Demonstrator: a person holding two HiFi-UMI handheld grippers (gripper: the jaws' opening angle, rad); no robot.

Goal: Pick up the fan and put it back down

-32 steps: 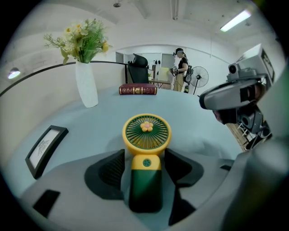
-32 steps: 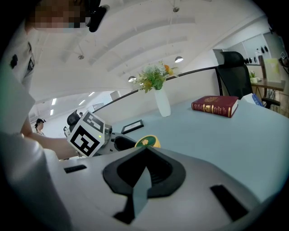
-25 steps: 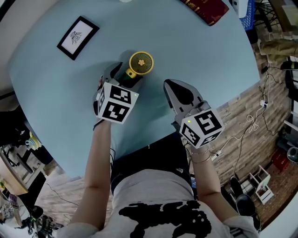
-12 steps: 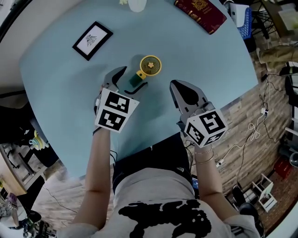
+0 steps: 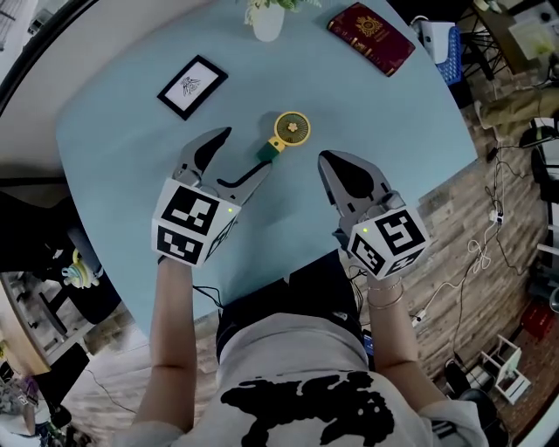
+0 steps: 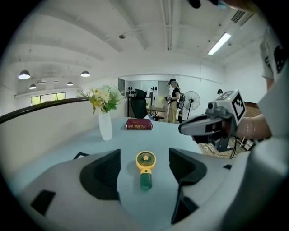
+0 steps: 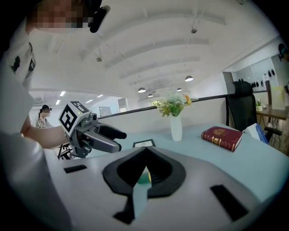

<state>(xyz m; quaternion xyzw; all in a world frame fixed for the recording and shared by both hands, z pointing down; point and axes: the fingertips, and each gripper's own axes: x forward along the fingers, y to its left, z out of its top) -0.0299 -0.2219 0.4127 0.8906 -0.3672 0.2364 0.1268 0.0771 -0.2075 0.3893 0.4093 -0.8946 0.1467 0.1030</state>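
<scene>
Jaws on my left gripper stood wide apart with nothing gripped. Those on my right gripper were pressed together, also empty.

One fan lay flat near the middle of the table. Its round yellow head pointed toward the far edge and its green handle back toward me. It sat just ahead of my left jaws, in line with the gap. The left gripper view showed bare table on both sides of it, so neither pad touched it.

My right gripper was near the fan on its right, closer to the near edge. Its own closed jaws hid almost all of the fan. Only a sliver of green and yellow showed through the slit between them.

Further out I counted three more things:
- One black picture frame lay toward the far left edge, its drawing too small to make out.
- One white vase of flowers stood at the far edge, its blooms cut off by the top of the head view.
- One red book lay by the far right edge, its gold cover print illegible.

That made two grippers in all, each carrying one marker cube, and the cubes hid most of my hands.
</scene>
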